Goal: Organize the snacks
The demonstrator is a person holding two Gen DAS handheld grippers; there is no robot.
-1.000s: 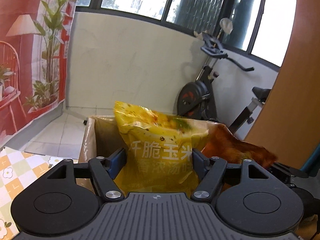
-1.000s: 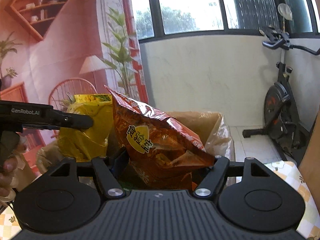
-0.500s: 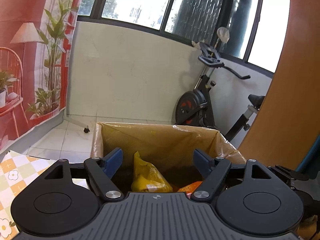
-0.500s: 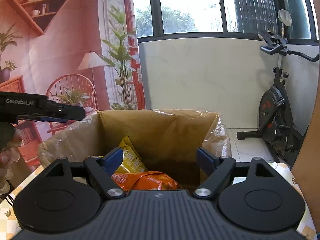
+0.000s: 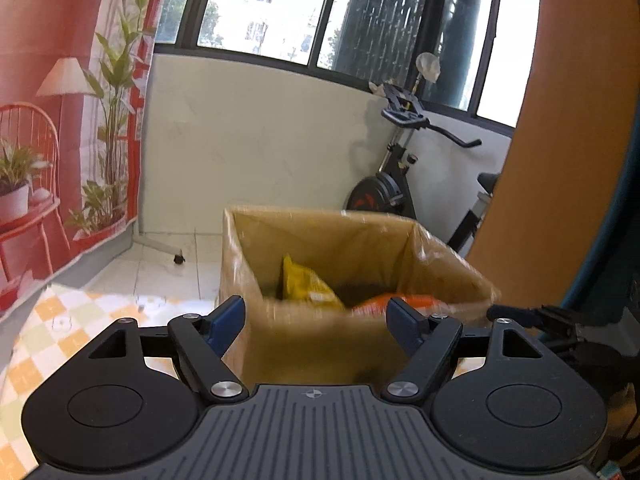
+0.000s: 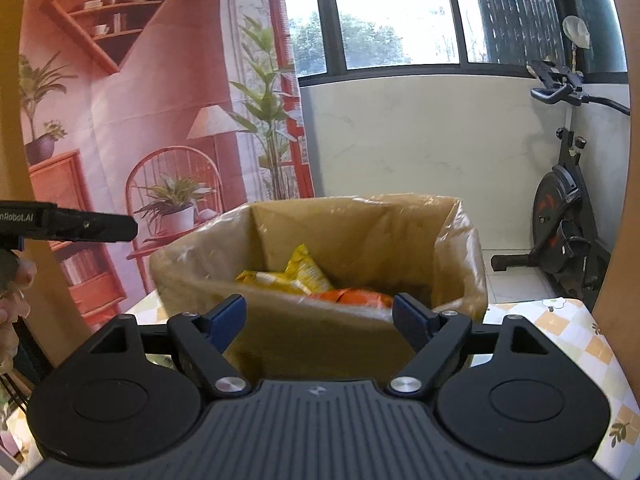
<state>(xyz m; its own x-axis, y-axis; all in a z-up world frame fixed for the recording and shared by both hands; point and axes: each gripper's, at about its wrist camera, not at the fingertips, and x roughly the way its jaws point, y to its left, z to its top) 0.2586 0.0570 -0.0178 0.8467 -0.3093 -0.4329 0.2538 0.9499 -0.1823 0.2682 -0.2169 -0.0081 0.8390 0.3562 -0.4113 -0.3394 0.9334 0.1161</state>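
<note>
- Left wrist view: your left gripper (image 5: 316,316) has its jaws spread wide, and nothing sits between the blue pads (image 5: 226,320). They have just been opening.
- Ahead of those jaws stands the brown cardboard box lined with clear plastic film (image 5: 256,264), on the tabletop with the yellow-and-white checked cloth (image 5: 60,320).
- Inside the box, the yellow snack bag (image 5: 304,284) leans against the left wall, and the orange snack bag (image 5: 400,302) lies to its right, lower down.
- At the right edge you can see part of your other black gripper, near the box's right corner.
- Right wrist view: your right gripper (image 6: 319,316) also has its jaws apart and holding nothing; they too have just been opening.
- The same lined box (image 6: 192,276) is straight ahead, with the yellow bag (image 6: 296,272) on top and the orange bag (image 6: 360,298) beside it, towards the near wall.
- Your left gripper's black body pokes in from the left edge, level with the box rim and clear of it.
</note>
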